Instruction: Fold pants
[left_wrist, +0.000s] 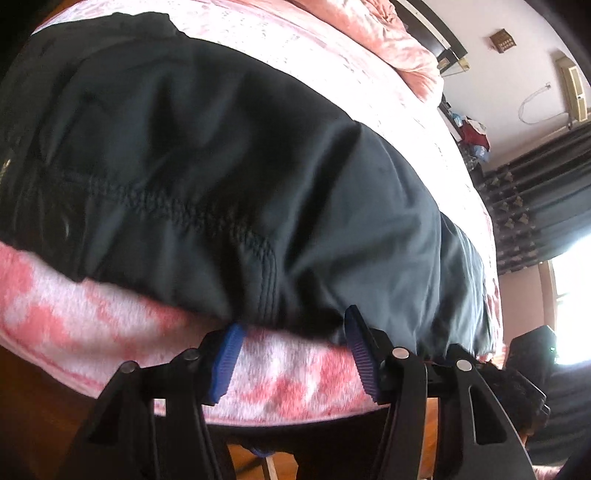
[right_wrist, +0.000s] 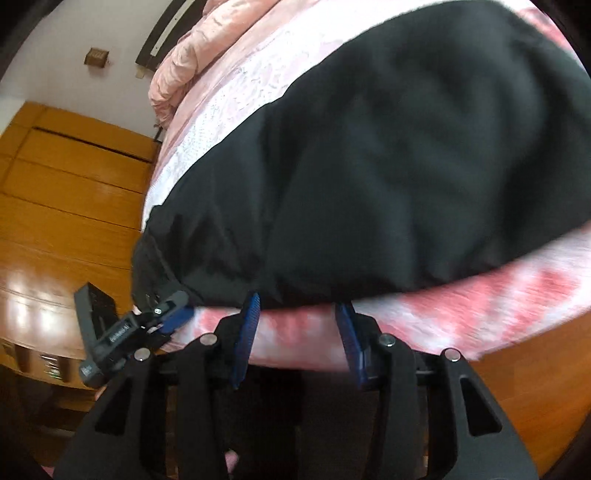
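The dark pants (left_wrist: 229, 177) lie flat across the pink blanket (left_wrist: 92, 317), long axis along the bed's near edge. Both grippers – left gripper (left_wrist: 291, 354), right gripper (right_wrist: 297, 339) – sit just below that edge, jaws apart, holding nothing.

Dark pants (left_wrist: 229, 155) spread flat along the pink bed's near edge

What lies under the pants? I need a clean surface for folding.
The pants lie on a pink-and-white blanket that shows along the near edge and beyond the far side. Whatever the dark cloth covers is hidden.
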